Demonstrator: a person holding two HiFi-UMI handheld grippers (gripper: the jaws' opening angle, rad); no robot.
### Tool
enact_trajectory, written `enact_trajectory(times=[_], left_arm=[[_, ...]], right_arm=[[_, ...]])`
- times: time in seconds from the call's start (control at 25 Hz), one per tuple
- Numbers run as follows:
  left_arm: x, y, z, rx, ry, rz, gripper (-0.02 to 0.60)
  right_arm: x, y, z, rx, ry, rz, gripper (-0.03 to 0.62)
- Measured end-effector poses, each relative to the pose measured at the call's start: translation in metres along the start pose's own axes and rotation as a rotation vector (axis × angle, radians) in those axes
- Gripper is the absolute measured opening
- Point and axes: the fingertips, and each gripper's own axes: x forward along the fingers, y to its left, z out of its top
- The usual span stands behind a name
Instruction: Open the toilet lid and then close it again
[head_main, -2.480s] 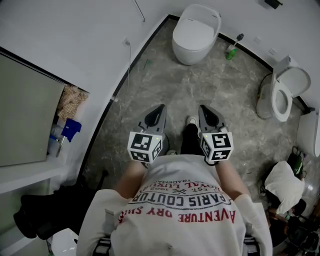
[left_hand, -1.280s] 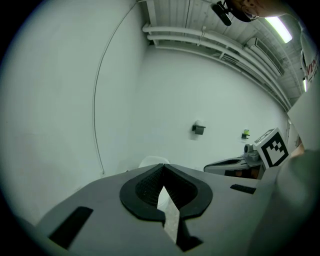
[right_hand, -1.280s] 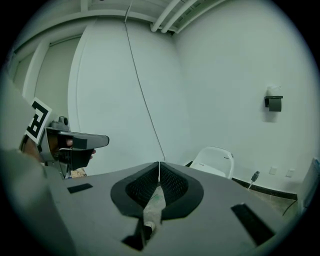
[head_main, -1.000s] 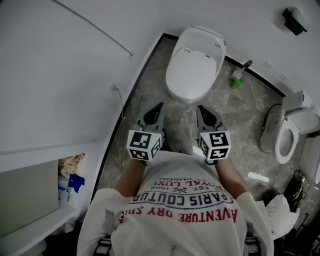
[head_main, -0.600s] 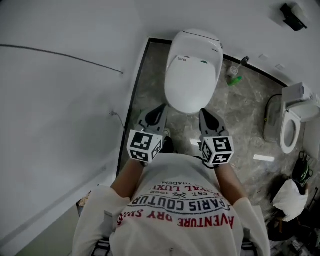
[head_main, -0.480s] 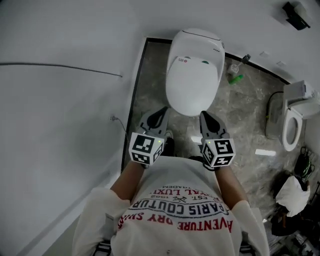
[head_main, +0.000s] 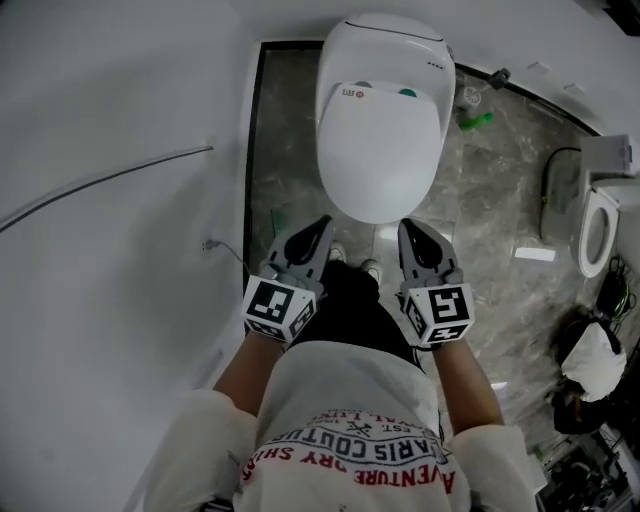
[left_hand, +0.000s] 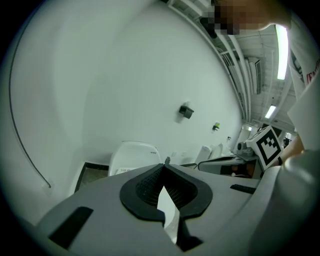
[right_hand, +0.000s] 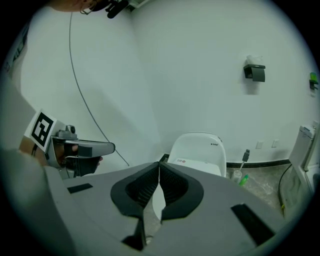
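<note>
My left claw (head_main: 318, 228) and right claw (head_main: 410, 230) are both clenched on nothing. The toilet lid (head_main: 380, 140) lies shut, straight ahead and below them, its long axis running away from me. Its rounded near edge sits between the two claws, about equally close to each. I judge either could hook under it.

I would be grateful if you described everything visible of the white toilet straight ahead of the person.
The toilet is white, glossy and smooth, with an oval lid lying shut. A small label sits near the lid's hinge end. It stands on the grey marbled floor, its back at the white wall. Nothing else touches it.
</note>
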Motion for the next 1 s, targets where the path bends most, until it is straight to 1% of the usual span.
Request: enact_trajectory(times=[0.08,0.24,0.4,0.52,0.6,0.64,0.72,0.84,0.92,1.0], left_arm=[[0.019,0.001,-0.019,0.008,0.027,-0.007,0.008],[0.058,0.0,-0.062,0.068,0.058,-0.052,0.008],[0.087,0.009,-0.113,0.084,0.079,-0.067,0.008],[0.101,0.017,-0.149,0.096,0.098,-0.062,0.008],[0.108,0.021,-0.173,0.116,0.124,-0.077,0.008],[0.112,0.022,-0.185,0.142,0.141,-0.094,0.008],[0.12,0.022,-0.21,0.226,0.178,-0.119,0.008],[0.128,0.024,-0.25,0.378,0.24,-0.127,0.008],[0.131,0.026,-0.274,0.485,0.266,-0.125,0.008],[0.135,0.028,-0.294,0.598,0.29,-0.123,0.008]], right_arm=[[0.011,-0.009,-0.014,-0.018,0.018,0.007,0.015],[0.042,-0.028,-0.049,-0.029,0.034,0.022,0.015],[0.069,-0.043,-0.097,-0.035,0.049,0.033,0.015],[0.086,-0.052,-0.137,-0.044,0.082,0.036,0.015],[0.098,-0.055,-0.162,-0.063,0.105,0.042,0.015],[0.103,-0.056,-0.174,-0.082,0.113,0.044,0.015],[0.111,-0.057,-0.196,-0.145,0.126,0.049,0.016],[0.121,-0.055,-0.229,-0.252,0.15,0.066,0.017],[0.126,-0.051,-0.25,-0.316,0.171,0.075,0.017],[0.131,-0.048,-0.27,-0.409,0.211,0.082,0.017]])
